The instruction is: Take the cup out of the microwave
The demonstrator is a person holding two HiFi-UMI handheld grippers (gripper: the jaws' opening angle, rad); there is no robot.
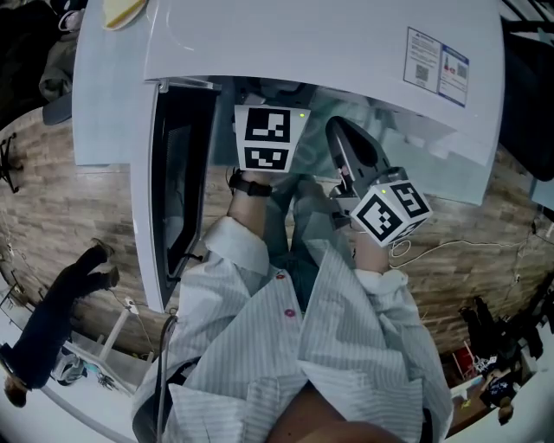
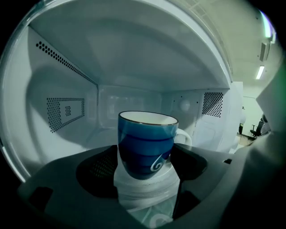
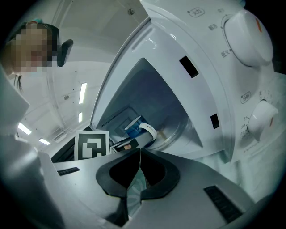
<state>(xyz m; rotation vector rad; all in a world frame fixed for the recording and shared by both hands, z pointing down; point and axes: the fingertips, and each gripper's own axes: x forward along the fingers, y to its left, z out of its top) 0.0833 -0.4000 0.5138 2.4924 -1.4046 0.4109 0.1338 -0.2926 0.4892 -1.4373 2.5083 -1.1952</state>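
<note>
A blue mug (image 2: 146, 143) with a white rim, a white swirl and a white handle stands upright on the glass turntable (image 2: 147, 190) inside the white microwave (image 1: 329, 52). My left gripper (image 2: 145, 156) reaches into the cavity, its jaws open with one dark pad on each side of the mug and close to it. In the head view only its marker cube (image 1: 267, 138) shows. From the right gripper view the mug (image 3: 134, 127) appears tilted, deep in the opening. My right gripper (image 3: 139, 154) is shut on nothing and stays outside the opening, beside the control panel.
The microwave door (image 1: 177, 190) hangs open to the left. Two round knobs (image 3: 248, 36) (image 3: 263, 120) sit on the panel at the right. A yellow thing (image 1: 121, 10) lies on the microwave's top. A person (image 1: 61, 303) stands on the wooden floor at left; a cable (image 1: 467, 247) trails at right.
</note>
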